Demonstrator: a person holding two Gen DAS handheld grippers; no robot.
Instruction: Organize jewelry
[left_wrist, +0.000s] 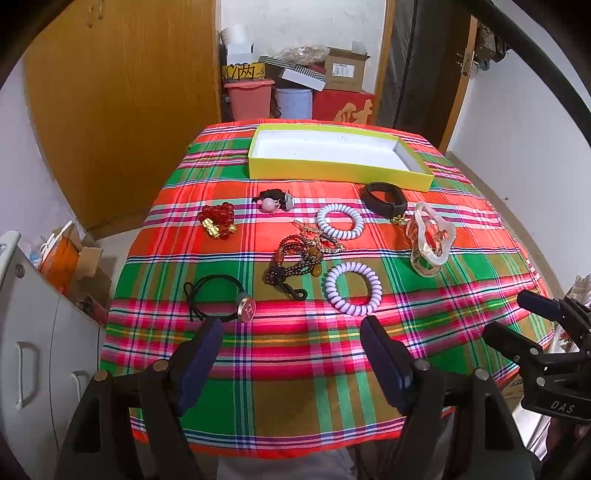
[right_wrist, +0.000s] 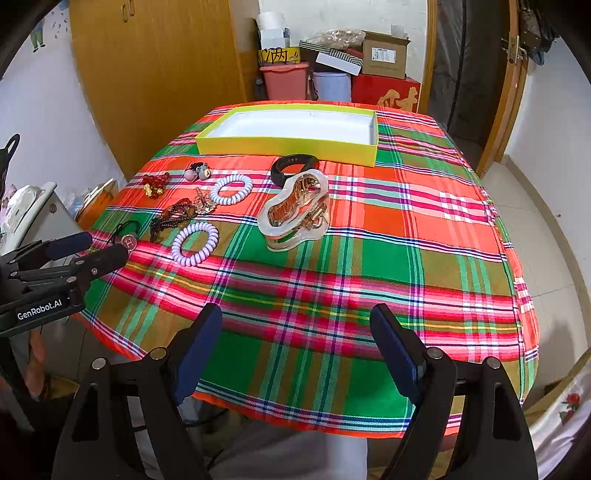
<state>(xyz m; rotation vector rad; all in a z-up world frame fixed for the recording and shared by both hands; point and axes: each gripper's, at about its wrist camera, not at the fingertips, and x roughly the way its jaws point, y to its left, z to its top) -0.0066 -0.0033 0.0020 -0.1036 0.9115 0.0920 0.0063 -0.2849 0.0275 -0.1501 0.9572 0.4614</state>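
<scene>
Jewelry lies scattered across the plaid-clothed surface (right_wrist: 369, 266), none of it yet in the shallow yellow box (left_wrist: 332, 171), whose white floor shows bare at the far edge. I hold my left gripper (left_wrist: 291, 354) and right gripper (right_wrist: 295, 343) spread wide and empty above the near edge. Everything remains to sort: two lilac coiled ties (left_wrist: 352, 288), glossy red beads (left_wrist: 218, 220), dark beaded strands (left_wrist: 295, 260), a translucent claw clip (right_wrist: 297, 212), a black band (left_wrist: 384, 197).

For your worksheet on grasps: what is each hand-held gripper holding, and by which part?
Nothing. The left hand-held gripper and right hand-held gripper are both open, with only tablecloth between their fingers.
</scene>
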